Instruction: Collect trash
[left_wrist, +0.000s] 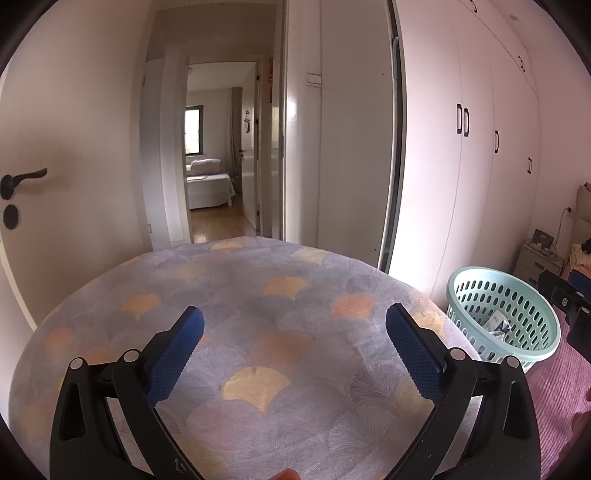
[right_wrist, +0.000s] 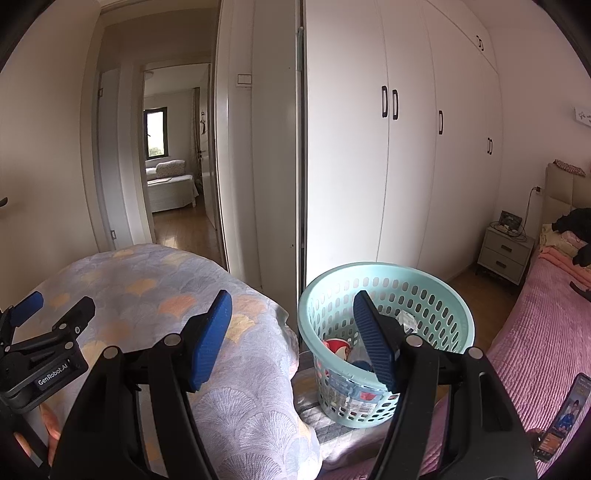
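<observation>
A mint-green perforated basket (right_wrist: 436, 295) stands beside a cloth-covered table, with several pieces of trash (right_wrist: 338, 347) inside, among them a red and white item and crumpled packaging. In the left wrist view the same basket (left_wrist: 517, 295) sits at the right with a wrapper (left_wrist: 498, 325) in it. My left gripper (left_wrist: 295, 314) hovers open over the patterned cloth (left_wrist: 258, 332), nothing between its blue pads. My right gripper (right_wrist: 291, 306) is open too, spanning the cloth's edge and the basket's rim, and holds nothing. The left gripper (right_wrist: 51, 302) also shows at the right wrist view's left edge.
A white wardrobe (right_wrist: 406, 147) runs along the right wall. An open doorway (left_wrist: 218, 147) leads to another room with a bed. A pink-covered bed (right_wrist: 535, 332) with a phone (right_wrist: 565, 413) lies at right, and a nightstand (right_wrist: 506, 254) stands beyond it. A door with a black handle (left_wrist: 22, 181) is at left.
</observation>
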